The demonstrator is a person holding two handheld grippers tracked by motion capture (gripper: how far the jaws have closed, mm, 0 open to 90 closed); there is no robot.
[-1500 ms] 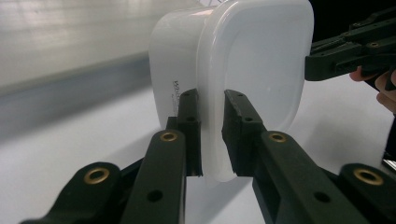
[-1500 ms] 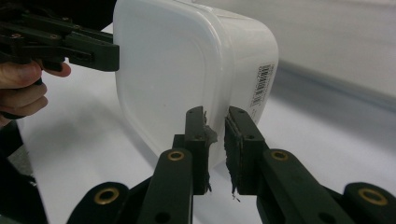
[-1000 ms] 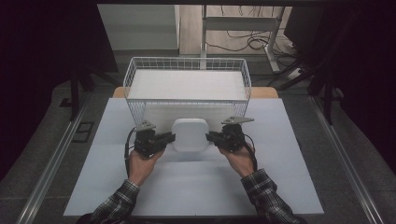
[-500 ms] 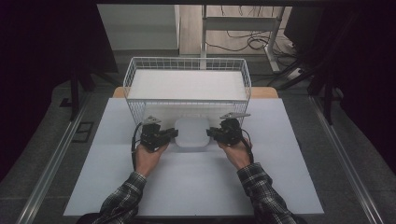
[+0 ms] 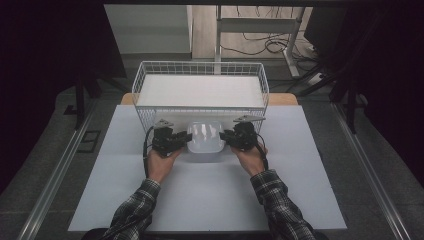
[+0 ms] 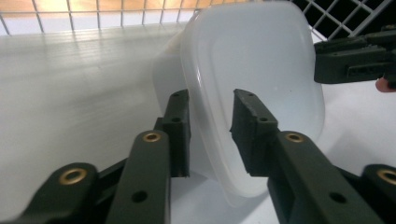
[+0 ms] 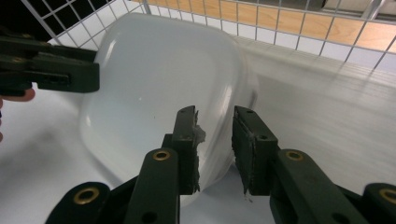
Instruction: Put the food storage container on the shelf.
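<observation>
While my left tongs (image 5: 184, 141) and right tongs (image 5: 226, 138) straddle the white tub's (image 5: 205, 137) rim at frame centre on the bench (image 5: 300, 190), both have just been opening and sit slack. I'd back away level, leaving it before the wire basket (image 5: 145, 115). No writing reads anywhere.

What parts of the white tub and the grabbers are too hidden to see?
- Tub inside: it lies upside down in the high view, so any contents stay hidden.
- Tub's rim: partly behind the left gripper jaws in its own view.
- Right gripper: whether its pads touch the rim is unclear.
- Basket floor: covered by a white sheet.
</observation>
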